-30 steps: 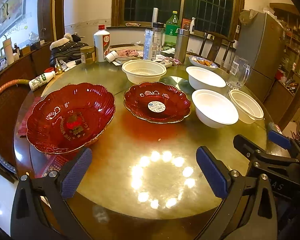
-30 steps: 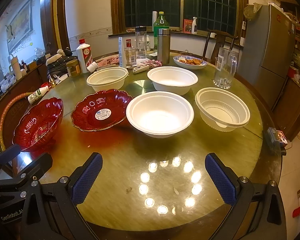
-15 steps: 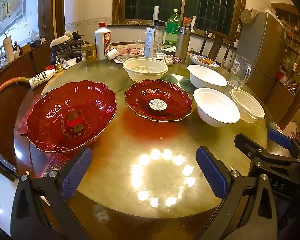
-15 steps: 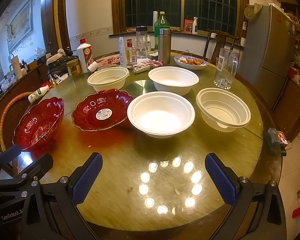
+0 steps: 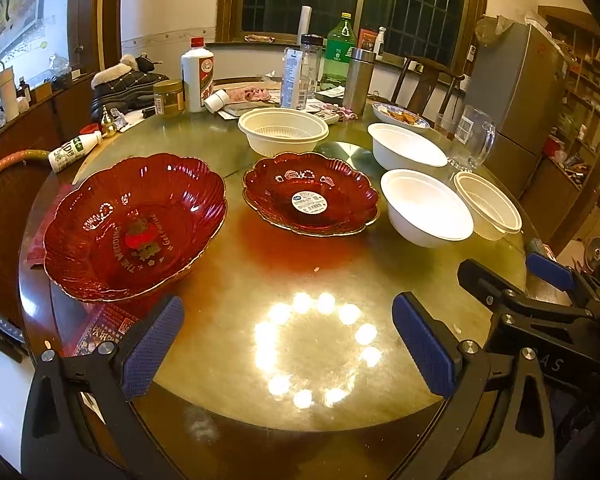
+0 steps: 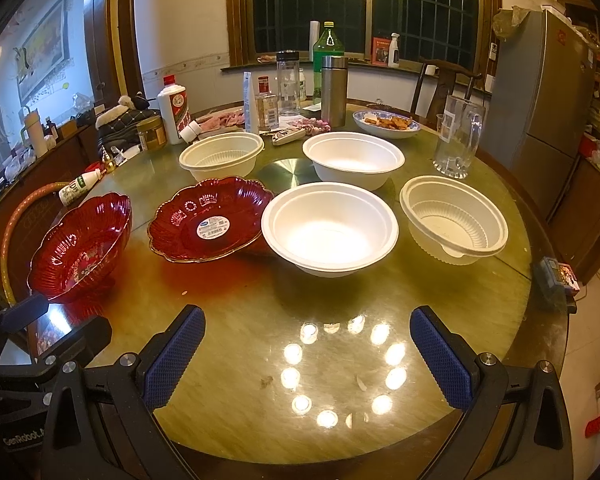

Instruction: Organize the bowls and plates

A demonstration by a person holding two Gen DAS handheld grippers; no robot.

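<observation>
Red dishes (image 5: 134,224) number two, white bowls (image 6: 329,228) four, all on the table (image 6: 236,308) ahead of you. Your left gripper (image 5: 286,346) and right gripper (image 6: 306,354) are spread, empty.

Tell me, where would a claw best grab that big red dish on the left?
Probably by its near rim. The deep red dish flares into a thin, scalloped, gold-edged lip raised off the table, so one finger could go inside, one outside. The open left claw already sits just in front, so come straight from the near side.
</observation>
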